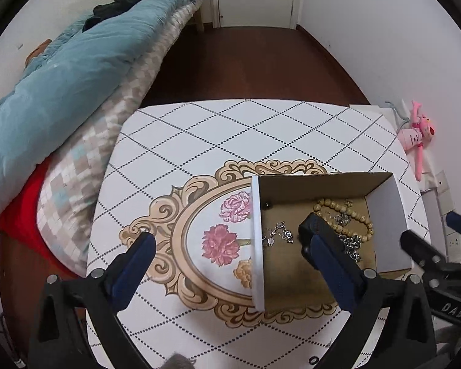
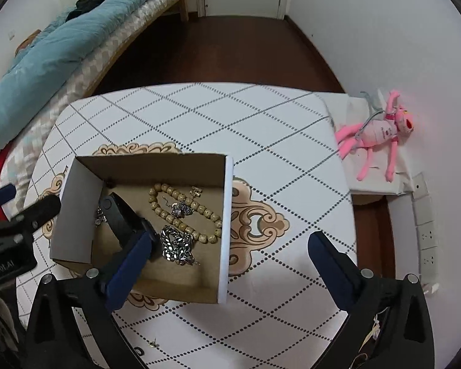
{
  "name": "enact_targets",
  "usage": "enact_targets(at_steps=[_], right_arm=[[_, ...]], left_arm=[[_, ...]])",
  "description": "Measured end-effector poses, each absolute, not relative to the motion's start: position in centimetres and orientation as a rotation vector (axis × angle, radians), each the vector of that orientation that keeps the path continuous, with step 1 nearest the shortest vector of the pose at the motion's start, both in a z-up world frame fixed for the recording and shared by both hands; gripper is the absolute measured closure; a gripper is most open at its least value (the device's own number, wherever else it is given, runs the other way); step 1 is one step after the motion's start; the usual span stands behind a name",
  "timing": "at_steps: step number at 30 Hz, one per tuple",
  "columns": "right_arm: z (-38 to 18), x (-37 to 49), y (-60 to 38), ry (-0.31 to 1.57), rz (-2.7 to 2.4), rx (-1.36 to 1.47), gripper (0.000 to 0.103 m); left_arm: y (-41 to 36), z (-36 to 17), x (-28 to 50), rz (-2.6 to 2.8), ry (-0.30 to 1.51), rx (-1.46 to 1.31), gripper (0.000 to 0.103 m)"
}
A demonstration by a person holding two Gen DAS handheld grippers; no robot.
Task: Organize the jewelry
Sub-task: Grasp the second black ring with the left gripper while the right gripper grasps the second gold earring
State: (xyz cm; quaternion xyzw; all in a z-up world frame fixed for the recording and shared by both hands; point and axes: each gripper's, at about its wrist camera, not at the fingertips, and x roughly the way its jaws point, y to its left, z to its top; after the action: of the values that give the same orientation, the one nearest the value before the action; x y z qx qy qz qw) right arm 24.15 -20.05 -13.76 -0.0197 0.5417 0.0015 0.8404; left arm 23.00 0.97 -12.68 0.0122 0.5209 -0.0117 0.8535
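An open cardboard box (image 1: 387, 215) (image 2: 227, 215) stands on the patterned table (image 1: 230, 129) (image 2: 261, 117). Inside lie a wooden bead bracelet (image 1: 350, 212) (image 2: 184, 209), a silver chain (image 2: 176, 244) (image 1: 352, 244), a small silver pendant piece (image 1: 278, 233) and a gold clasp (image 2: 196, 191). My left gripper (image 1: 227, 233) is open and empty; its right finger reaches down into the box, its left finger is outside over the table. My right gripper (image 2: 230, 240) is open and empty, straddling the box's right wall. A small earring (image 2: 152, 343) and a dark ring (image 2: 139, 351) lie on the table near its front edge.
A bed with a teal quilt (image 1: 61, 70) (image 2: 46, 46) flanks the table's left side. A pink plush toy (image 2: 381, 132) (image 1: 418, 132) lies on a white ledge at the right by wall sockets (image 2: 427, 233). Dark wood floor (image 1: 246, 61) lies beyond.
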Motion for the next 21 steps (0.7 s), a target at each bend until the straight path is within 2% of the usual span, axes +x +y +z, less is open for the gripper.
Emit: enact_targets(at_steps=[9,13,17,18,19,21], right_arm=[[-9.9,19.9,-19.8,1.055,0.034,-0.017,0.000],[-11.5,17.0,-19.3,1.102,0.094,0.028,0.000],[-15.1,14.0,-18.7,1.160,0.119,0.084,0.001],[-15.8,13.6,-18.4,1.175,0.129,0.093,0.007],[-16.7,13.1,-18.1,1.193,0.140,0.104,0.023],[-18.2,12.4,-17.3,1.226,0.164,0.121,0.036]], left_arm=[[1.7,-10.4,18.8,0.008,1.051,0.036,0.000],[2.6,-12.7,16.0,0.009,1.110,0.024,0.000],[3.2,-17.5,13.5,0.014,1.233,0.010,0.000],[3.2,-18.5,13.0,0.014,1.255,0.011,0.000],[3.3,-19.2,12.6,0.017,1.270,0.011,0.000],[3.3,-20.6,12.0,0.018,1.300,0.013,0.000]])
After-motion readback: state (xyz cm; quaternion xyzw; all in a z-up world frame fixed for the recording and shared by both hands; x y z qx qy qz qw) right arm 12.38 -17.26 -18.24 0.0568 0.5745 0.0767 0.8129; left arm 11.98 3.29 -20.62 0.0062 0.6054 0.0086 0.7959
